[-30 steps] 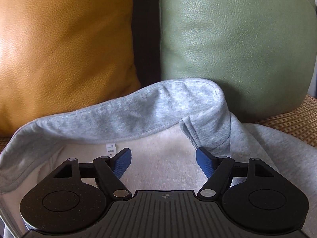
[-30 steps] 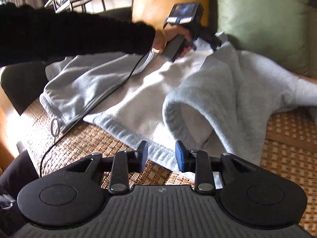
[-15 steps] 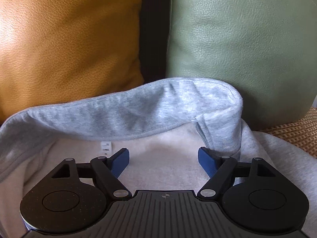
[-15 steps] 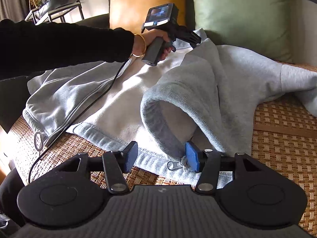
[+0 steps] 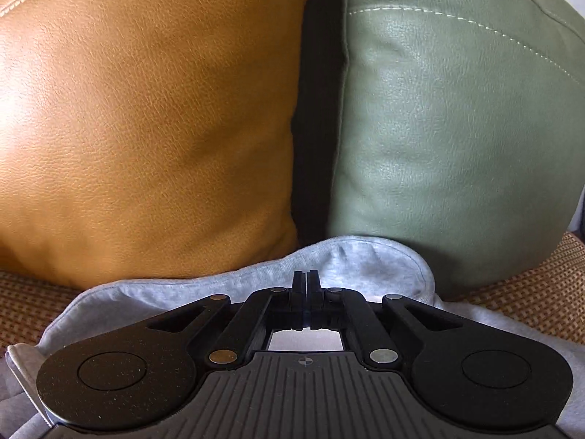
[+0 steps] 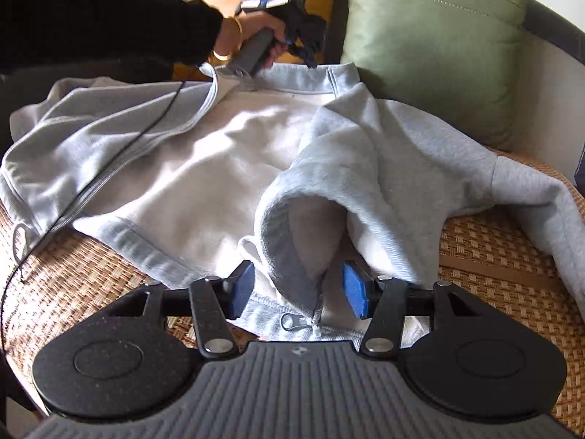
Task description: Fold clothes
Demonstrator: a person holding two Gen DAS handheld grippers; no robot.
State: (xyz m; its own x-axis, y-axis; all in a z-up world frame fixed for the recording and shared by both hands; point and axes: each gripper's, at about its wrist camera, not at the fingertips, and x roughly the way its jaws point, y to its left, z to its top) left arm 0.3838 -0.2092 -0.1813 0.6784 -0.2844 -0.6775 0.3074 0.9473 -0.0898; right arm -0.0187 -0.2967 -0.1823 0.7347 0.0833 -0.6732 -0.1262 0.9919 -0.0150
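A light grey zip-up sweatshirt [image 6: 204,183] lies open, pale lining up, on a woven seat. Its collar [image 5: 365,259] shows in the left wrist view in front of the cushions. My left gripper [image 5: 306,278] is shut on the collar edge; it also shows at the collar in the right wrist view [image 6: 310,62], held by a hand in a black sleeve. My right gripper [image 6: 298,289] is open, its blue pads on either side of the raised bottom hem corner [image 6: 292,274] next to the zipper pull [image 6: 290,320].
A mustard leather cushion [image 5: 146,128] and a green leather cushion [image 5: 457,128] stand behind the collar. The woven rattan seat [image 6: 493,256] shows right and left of the garment. A black cable [image 6: 109,168] from the left gripper trails over the left front panel.
My left gripper has shut on the collar and pushed closer to the cushions. My right gripper has opened wider and moved forward around the raised hem corner.
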